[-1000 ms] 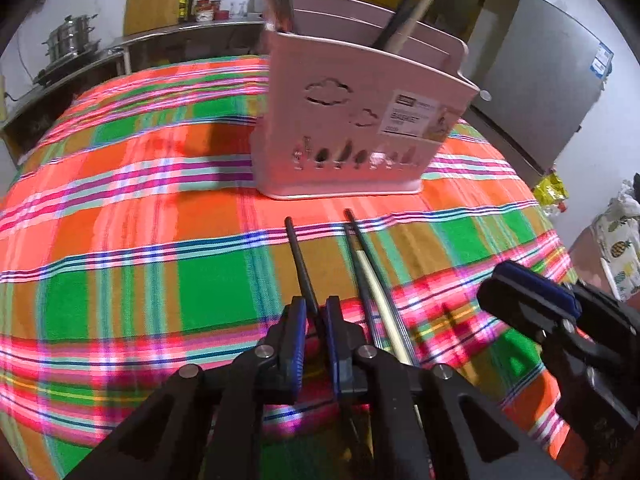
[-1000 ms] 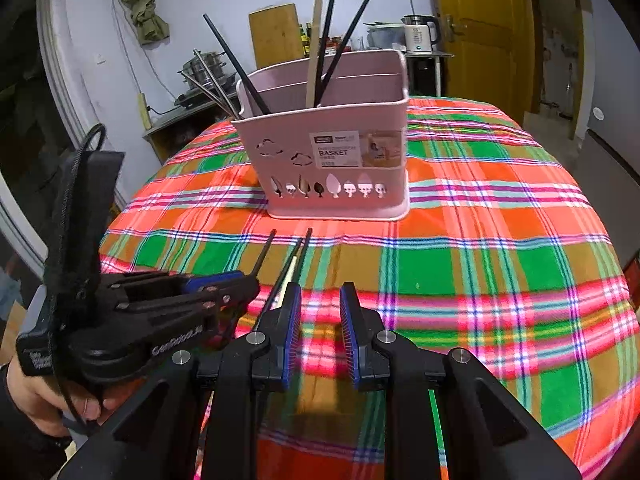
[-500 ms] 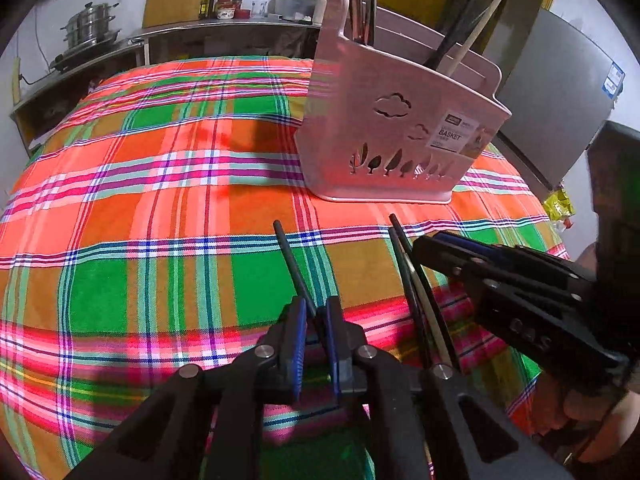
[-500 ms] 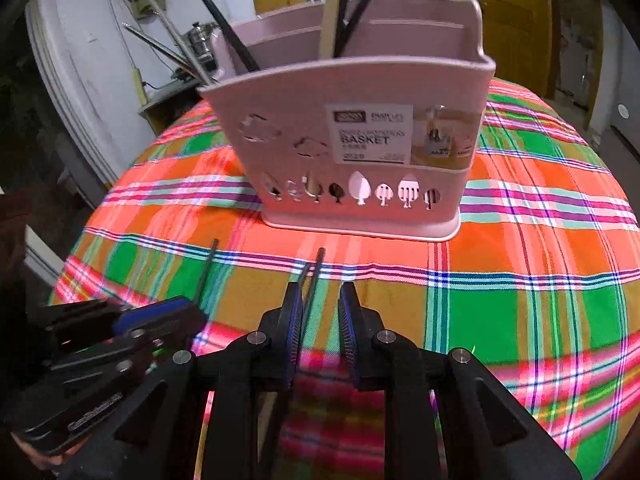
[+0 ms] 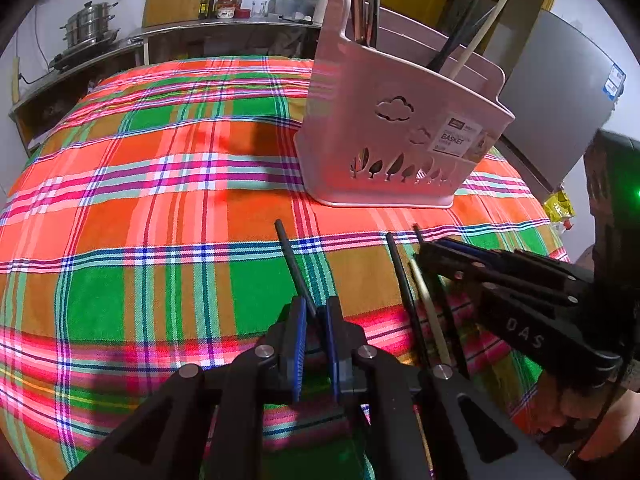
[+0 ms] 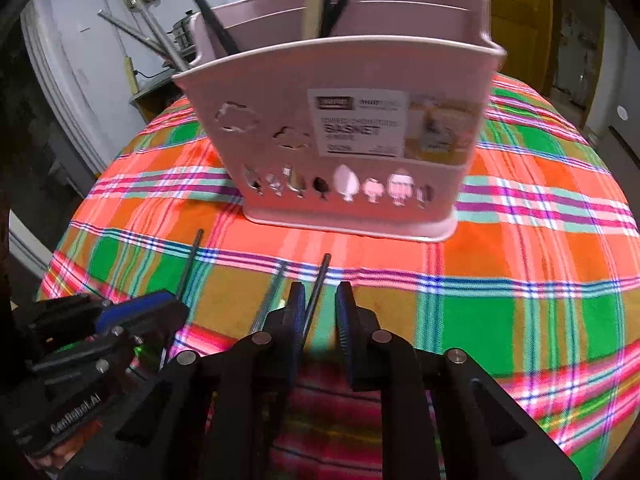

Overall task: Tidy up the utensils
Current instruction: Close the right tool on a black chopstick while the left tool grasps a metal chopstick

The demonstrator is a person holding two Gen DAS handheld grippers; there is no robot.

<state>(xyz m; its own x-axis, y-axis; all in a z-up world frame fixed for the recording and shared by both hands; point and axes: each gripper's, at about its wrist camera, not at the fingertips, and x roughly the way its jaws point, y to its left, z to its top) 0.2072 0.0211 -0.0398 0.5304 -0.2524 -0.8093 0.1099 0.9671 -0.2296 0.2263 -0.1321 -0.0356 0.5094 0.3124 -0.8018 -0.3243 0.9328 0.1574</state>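
Note:
A pink utensil basket (image 5: 396,140) (image 6: 352,128) stands on the plaid tablecloth and holds several chopsticks and utensils. My left gripper (image 5: 316,312) is shut on a black chopstick (image 5: 292,260) that points toward the basket. My right gripper (image 6: 320,304) has its jaws narrowly apart around another black chopstick (image 6: 318,288); whether the pads touch it I cannot tell. A further black chopstick (image 5: 400,276) and a pale one (image 5: 428,320) lie between the grippers. The right gripper (image 5: 424,254) shows at right in the left wrist view, the left gripper (image 6: 172,304) at lower left in the right wrist view.
The plaid tablecloth (image 5: 160,200) covers a round table. A counter with pots (image 5: 88,32) and bottles stands behind it. A grey fridge (image 5: 560,100) is at the right and a yellow door (image 6: 516,20) behind the basket.
My right gripper has moved forward toward the basket and over a black chopstick. My left gripper keeps its chopstick, with the view swinging so the basket sits further right.

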